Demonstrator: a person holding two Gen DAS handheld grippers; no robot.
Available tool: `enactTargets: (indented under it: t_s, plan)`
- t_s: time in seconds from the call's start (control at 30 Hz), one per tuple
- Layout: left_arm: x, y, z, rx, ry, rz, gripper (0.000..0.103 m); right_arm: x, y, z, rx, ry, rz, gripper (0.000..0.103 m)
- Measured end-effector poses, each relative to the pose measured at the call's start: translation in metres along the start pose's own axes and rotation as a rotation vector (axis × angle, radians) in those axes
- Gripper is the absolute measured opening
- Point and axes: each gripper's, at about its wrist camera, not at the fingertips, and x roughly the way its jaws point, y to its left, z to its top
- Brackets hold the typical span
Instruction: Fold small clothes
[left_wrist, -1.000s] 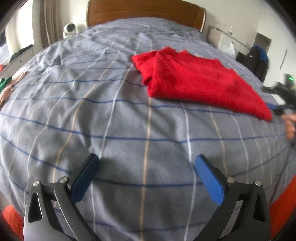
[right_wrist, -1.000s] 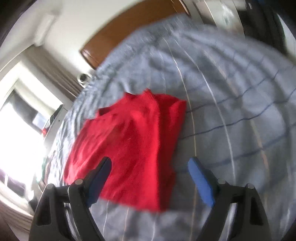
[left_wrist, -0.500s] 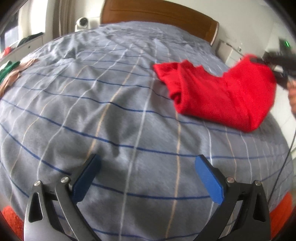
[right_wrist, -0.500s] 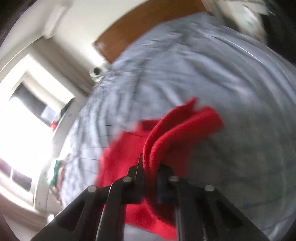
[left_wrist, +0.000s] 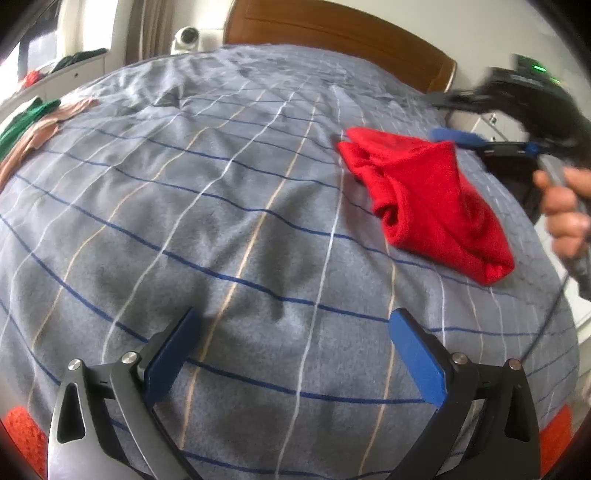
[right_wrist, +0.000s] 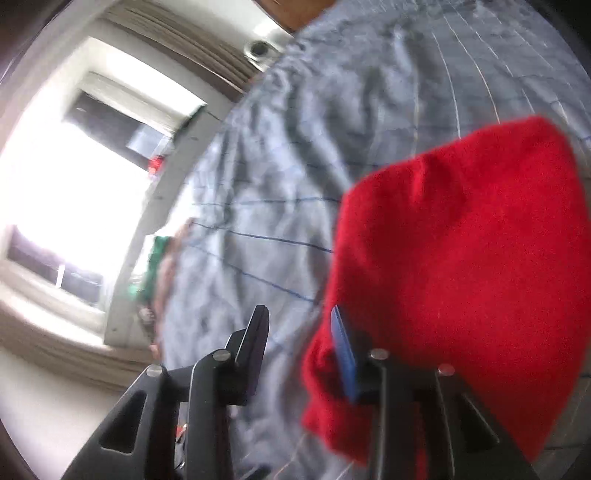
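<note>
The left tongs (left_wrist: 293, 350) are held wide above the striped bedcover (left_wrist: 207, 206); the right tongs (right_wrist: 299, 354) are parted, beside the folded red garment (left_wrist: 424, 199).

Bed with grey plaid duvet (left_wrist: 221, 206), wooden headboard (left_wrist: 332, 33), bright window (right_wrist: 74, 177) on one side, white walls.

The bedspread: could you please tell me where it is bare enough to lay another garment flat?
The bedspread is bare between the left hand-held gripper and the headboard, bordered left by the green and tan clothes. The right side is crowded by the folded red garment and the right hand-held gripper.
</note>
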Motion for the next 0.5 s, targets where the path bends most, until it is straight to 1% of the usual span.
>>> enactTargets:
  t_s: [0.03, 0.07, 0.1, 0.13, 0.17, 0.2, 0.27, 0.3, 0.33, 0.4, 0.43, 0.47, 0.5]
  plan:
    - [0.001, 0.000, 0.000, -0.001, 0.001, 0.001, 0.102, -0.015, 0.002, 0.000, -0.027, -0.036, -0.014, 0.042]
    - [0.001, 0.000, 0.000, 0.000, 0.003, 0.003, 0.102, -0.028, 0.003, 0.001, -0.061, -0.070, -0.063, 0.042]
    - [0.002, -0.001, 0.000, 0.005, 0.005, 0.009, 0.102, -0.035, 0.004, 0.001, -0.090, -0.084, -0.121, 0.042]
    - [0.002, -0.002, 0.000, 0.008, 0.006, 0.012, 0.102, -0.037, 0.004, 0.000, -0.120, -0.081, -0.191, 0.042]
    - [0.003, -0.002, 0.000, 0.011, 0.005, 0.016, 0.102, -0.035, 0.003, -0.001, -0.141, -0.064, -0.236, 0.042]
    - [0.002, -0.002, -0.001, 0.014, 0.004, 0.019, 0.102, -0.028, 0.003, -0.005, -0.163, -0.045, -0.256, 0.042]
    - [0.003, -0.002, 0.000, 0.017, 0.003, 0.022, 0.102, -0.018, 0.007, -0.011, -0.219, -0.029, -0.251, 0.042]
    - [0.004, -0.002, -0.001, 0.021, 0.003, 0.026, 0.102, -0.008, 0.013, -0.019, -0.270, -0.024, -0.239, 0.042]
    - [0.004, -0.003, -0.002, 0.025, 0.004, 0.029, 0.102, 0.007, 0.020, -0.033, -0.345, 0.003, -0.222, 0.042]
    - [0.005, -0.006, -0.003, 0.044, 0.008, 0.045, 0.102, 0.039, 0.025, -0.060, -0.433, 0.129, -0.218, 0.043]
    - [0.005, -0.007, -0.004, 0.052, 0.009, 0.051, 0.102, 0.052, 0.027, -0.073, -0.480, 0.173, -0.247, 0.044]
    - [0.005, -0.007, -0.005, 0.059, 0.010, 0.056, 0.102, 0.053, 0.030, -0.084, -0.531, 0.165, -0.261, 0.044]
    - [0.005, -0.008, -0.005, 0.064, 0.011, 0.059, 0.102, 0.049, 0.033, -0.090, -0.556, 0.162, -0.252, 0.044]
